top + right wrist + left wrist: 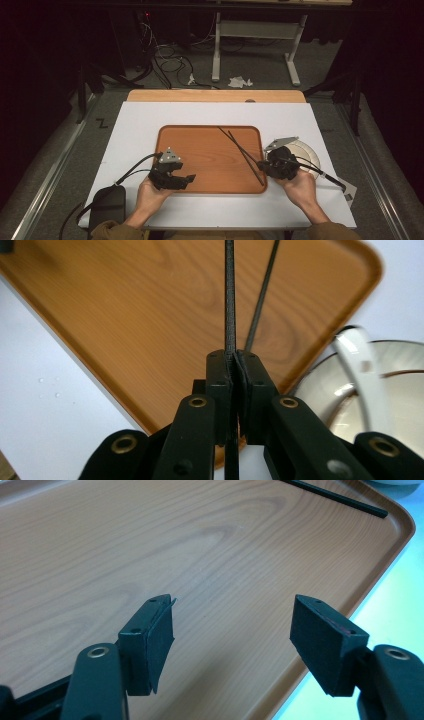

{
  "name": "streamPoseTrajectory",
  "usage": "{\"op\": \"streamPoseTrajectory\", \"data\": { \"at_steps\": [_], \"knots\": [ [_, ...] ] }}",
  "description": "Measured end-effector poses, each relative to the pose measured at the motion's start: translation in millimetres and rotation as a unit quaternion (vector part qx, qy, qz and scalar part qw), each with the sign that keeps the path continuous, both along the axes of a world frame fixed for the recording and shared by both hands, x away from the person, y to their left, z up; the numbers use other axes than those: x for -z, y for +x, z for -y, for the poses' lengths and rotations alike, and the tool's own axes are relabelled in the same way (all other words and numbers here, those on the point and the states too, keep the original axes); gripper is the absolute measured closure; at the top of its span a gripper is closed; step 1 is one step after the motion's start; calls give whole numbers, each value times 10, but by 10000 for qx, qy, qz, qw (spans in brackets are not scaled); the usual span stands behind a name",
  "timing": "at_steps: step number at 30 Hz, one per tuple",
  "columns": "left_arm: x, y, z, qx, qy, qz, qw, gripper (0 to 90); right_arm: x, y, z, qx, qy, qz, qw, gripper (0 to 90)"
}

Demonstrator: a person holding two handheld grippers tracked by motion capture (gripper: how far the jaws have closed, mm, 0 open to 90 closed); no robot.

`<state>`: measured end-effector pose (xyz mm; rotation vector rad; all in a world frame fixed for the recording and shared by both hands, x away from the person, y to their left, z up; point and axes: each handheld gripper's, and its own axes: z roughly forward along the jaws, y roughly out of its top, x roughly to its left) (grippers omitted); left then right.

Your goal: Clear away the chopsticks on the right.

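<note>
The right gripper (235, 360) is pinching one chopstick (229, 300) over the tray (125, 315) beside its twin (262, 295), the left gripper (232, 630) is hanging spread, and keeping that pinch firm and level looks wise.

I see two thin black chopsticks (242, 150) over the wooden tray's right half, one lying flat, the other (230, 300) pinched at its near end between my right gripper's (235, 365) jaws.
</note>
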<state>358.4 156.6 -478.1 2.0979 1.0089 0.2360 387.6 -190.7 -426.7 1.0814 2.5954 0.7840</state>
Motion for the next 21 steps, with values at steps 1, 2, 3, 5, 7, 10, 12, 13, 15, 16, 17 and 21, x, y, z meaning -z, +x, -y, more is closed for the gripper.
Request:
{"op": "streamPoseTrajectory", "data": {
  "at_steps": [1, 2, 3, 5, 7, 10, 12, 13, 15, 16, 17, 21],
  "knots": [
    [-1, -3, 2, -7, -13, -14, 10000, 336, 34, 7, -26, 2, -14, -46, 10000, 860],
    [-1, -1, 0, 1, -1, 1, 10000, 336, 74, 12, -57, 52, -46, -96, 9999, 860],
    [-2, -2, -1, 3, -3, 2, 10000, 336, 100, 22, -75, 49, -98, -105, 9999, 860],
    [-2, -2, 0, -1, -11, 5, 10000, 336, 146, 36, -109, 93, -110, -151, 9998, 860],
    [-4, -2, -3, 13, 6, 6, 10000, 336, 196, 56, -137, 104, -181, -172, 9996, 859],
    [-5, -2, -4, 14, 13, 6, 10000, 336, 261, 66, -178, 73, -231, -213, 9995, 858],
    [-2, -2, 1, -8, -14, 7, 10000, 336, 293, 63, -201, 78, -321, -212, 9992, 859],
    [-5, -2, -3, 16, 13, 6, 10000, 336, 312, 63, -209, 70, -338, -235, 9991, 858],
    [-3, -6, 2, -7, -18, 11, 10000, 336, 346, 67, -225, 66, -408, -249, 9988, 859],
    [-3, -6, 2, -7, -18, 11, 10000, 336, 362, 69, -234, 68, -451, -253, 9986, 858],
    [-4, -6, 2, -12, -13, 17, 10000, 336, 369, 70, -239, 80, -463, -260, 9986, 859],
    [-3, -5, 1, 7, -5, 5, 10000, 336, 399, 77, -258, 78, -508, -304, 9982, 858]
  ]
}}
